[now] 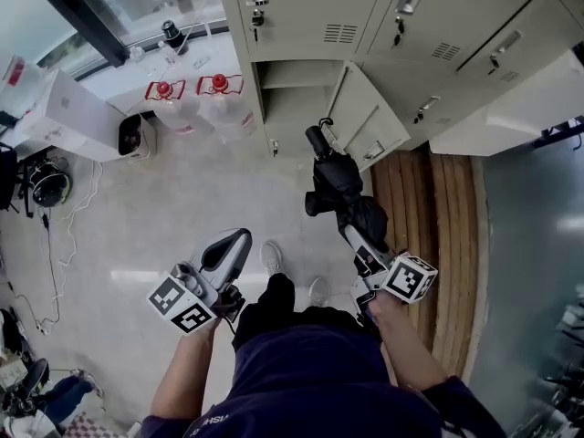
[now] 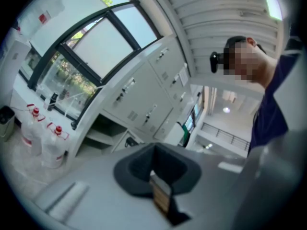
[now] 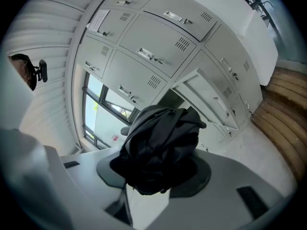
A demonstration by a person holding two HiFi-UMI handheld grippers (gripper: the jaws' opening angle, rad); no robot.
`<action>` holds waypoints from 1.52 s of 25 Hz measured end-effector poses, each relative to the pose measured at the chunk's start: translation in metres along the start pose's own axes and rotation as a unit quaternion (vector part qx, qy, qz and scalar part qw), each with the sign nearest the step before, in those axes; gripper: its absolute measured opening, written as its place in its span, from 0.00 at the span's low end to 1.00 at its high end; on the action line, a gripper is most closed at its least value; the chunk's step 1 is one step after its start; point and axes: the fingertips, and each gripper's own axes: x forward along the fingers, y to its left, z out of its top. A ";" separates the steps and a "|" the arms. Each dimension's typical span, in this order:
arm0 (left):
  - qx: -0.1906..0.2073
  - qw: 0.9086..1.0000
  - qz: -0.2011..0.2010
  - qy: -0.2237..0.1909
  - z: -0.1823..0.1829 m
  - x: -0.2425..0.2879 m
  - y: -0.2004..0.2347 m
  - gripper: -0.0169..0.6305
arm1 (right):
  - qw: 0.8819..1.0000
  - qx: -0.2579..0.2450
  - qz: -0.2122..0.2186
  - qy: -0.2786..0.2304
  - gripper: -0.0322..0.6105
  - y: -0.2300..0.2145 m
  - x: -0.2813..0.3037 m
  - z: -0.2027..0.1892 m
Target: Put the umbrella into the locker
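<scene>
A folded black umbrella (image 1: 342, 194) is clamped in my right gripper (image 1: 361, 246), which is shut on its lower end; the handle (image 1: 317, 140) points up toward the lockers. In the right gripper view the umbrella's bunched fabric (image 3: 160, 147) fills the space between the jaws. One beige locker (image 1: 290, 99) in the bottom row stands open, its door (image 1: 370, 121) swung to the right, just beyond the umbrella's tip. The same open locker (image 3: 176, 98) shows behind the umbrella. My left gripper (image 1: 237, 240) hangs lower left, jaws together, nothing in them.
Two clear water jugs with red caps (image 1: 219, 99) stand left of the open locker, beside a white box (image 1: 68, 112). A wooden strip of floor (image 1: 429, 208) runs on the right. The person's shoes (image 1: 271, 256) are below. Cables lie at the far left (image 1: 50, 185).
</scene>
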 end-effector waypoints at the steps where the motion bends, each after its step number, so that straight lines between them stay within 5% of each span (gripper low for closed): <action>1: -0.001 1.000 -0.002 0.005 0.004 0.000 0.011 0.03 | 1.000 -0.003 -0.004 -0.001 0.34 0.000 0.012 -0.001; 15: -0.035 0.997 -0.005 0.069 0.016 0.006 0.118 0.03 | 0.996 -0.034 -0.083 -0.011 0.34 -0.064 0.163 0.001; 26: -0.054 0.992 0.014 0.110 -0.053 0.039 0.167 0.03 | 0.991 -0.042 -0.126 -0.026 0.34 -0.186 0.272 0.006; 38: -0.067 0.990 0.046 0.116 -0.101 0.041 0.215 0.03 | 0.984 -0.086 -0.150 -0.049 0.34 -0.260 0.375 0.015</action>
